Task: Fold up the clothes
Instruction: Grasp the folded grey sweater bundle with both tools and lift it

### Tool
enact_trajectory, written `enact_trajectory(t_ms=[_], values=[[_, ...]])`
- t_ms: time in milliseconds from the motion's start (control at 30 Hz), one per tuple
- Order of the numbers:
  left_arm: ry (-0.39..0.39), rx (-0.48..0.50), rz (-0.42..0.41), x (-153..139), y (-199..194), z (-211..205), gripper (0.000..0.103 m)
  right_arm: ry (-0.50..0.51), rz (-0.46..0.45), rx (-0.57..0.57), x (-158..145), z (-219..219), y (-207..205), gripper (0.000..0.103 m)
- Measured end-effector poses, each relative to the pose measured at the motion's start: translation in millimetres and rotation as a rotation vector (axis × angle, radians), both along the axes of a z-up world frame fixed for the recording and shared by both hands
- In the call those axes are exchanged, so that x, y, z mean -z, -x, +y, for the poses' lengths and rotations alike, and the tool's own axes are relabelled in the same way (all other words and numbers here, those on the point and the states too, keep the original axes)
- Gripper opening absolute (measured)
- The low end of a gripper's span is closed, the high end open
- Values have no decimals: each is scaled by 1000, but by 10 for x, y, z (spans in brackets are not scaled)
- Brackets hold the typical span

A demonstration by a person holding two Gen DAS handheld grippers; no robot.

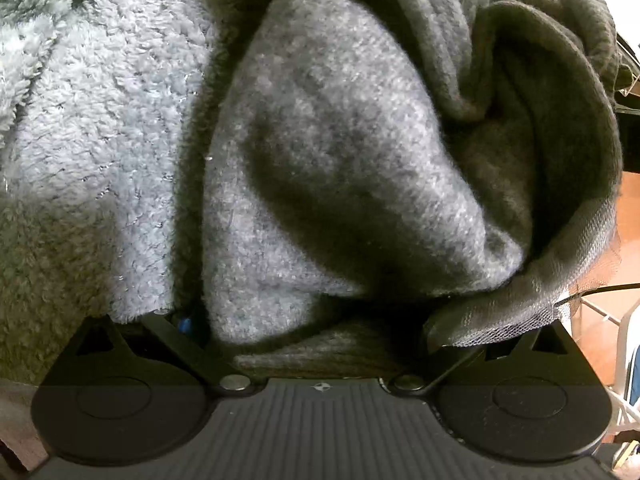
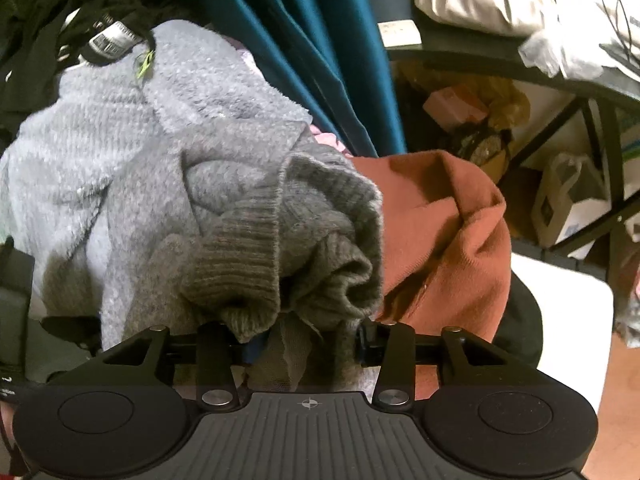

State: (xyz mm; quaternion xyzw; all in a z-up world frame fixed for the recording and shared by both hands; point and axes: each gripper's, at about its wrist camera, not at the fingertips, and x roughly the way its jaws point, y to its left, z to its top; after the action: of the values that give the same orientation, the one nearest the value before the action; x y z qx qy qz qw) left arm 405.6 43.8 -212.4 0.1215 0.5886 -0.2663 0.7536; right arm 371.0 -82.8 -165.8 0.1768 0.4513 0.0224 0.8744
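Grey knit (image 1: 328, 152) fills most of the left wrist view, bunched in deep folds and pressed right up against the left gripper (image 1: 320, 332), whose fingertips are buried in the cloth, so the state of the jaws cannot be told. A pale fluffy fleece (image 1: 100, 120) lies beside the knit on the left, touching it. A strip of thin mesh lining (image 1: 520, 312) hangs over the gripper's right linkage.

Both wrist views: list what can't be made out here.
- Left gripper fingertips: left wrist view, buried under the grey sweater; grip unclear.
- Right gripper fingertips: right wrist view, covered by the sweater's ribbed cuff.
- Surface beneath the clothes: hidden by the fluffy grey garment and rust-orange garment.
- Sweater's full shape: bunched, cut off by frame edges.
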Motion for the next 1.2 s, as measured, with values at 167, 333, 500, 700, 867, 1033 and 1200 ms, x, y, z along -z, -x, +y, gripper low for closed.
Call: enact_trajectory(t_ms=[167, 333, 500, 700, 867, 1033, 1200], values=[[23, 32, -53, -107, 90, -6, 82, -20, 5, 14, 21, -51, 7, 39], [32, 99, -158, -435, 341, 65, 41, -4, 4, 42, -24, -71, 30, 38], [123, 3, -236, -686, 550, 336, 32, 22, 17, 75, -22, -87, 86, 40], [158, -96, -243, -623, 876, 438, 29, 1, 42, 91, 109, -129, 8, 63], [212, -94, -322, -939, 879, 764, 26, -75, -7, 33, 54, -117, -38, 29], [289, -133, -424, -1440, 790, 1020, 26, -179, -99, -66, -193, 1, -12, 13], [364, -184, -525, -1867, 684, 973, 25, -293, -192, -136, -508, 161, -36, 9]])
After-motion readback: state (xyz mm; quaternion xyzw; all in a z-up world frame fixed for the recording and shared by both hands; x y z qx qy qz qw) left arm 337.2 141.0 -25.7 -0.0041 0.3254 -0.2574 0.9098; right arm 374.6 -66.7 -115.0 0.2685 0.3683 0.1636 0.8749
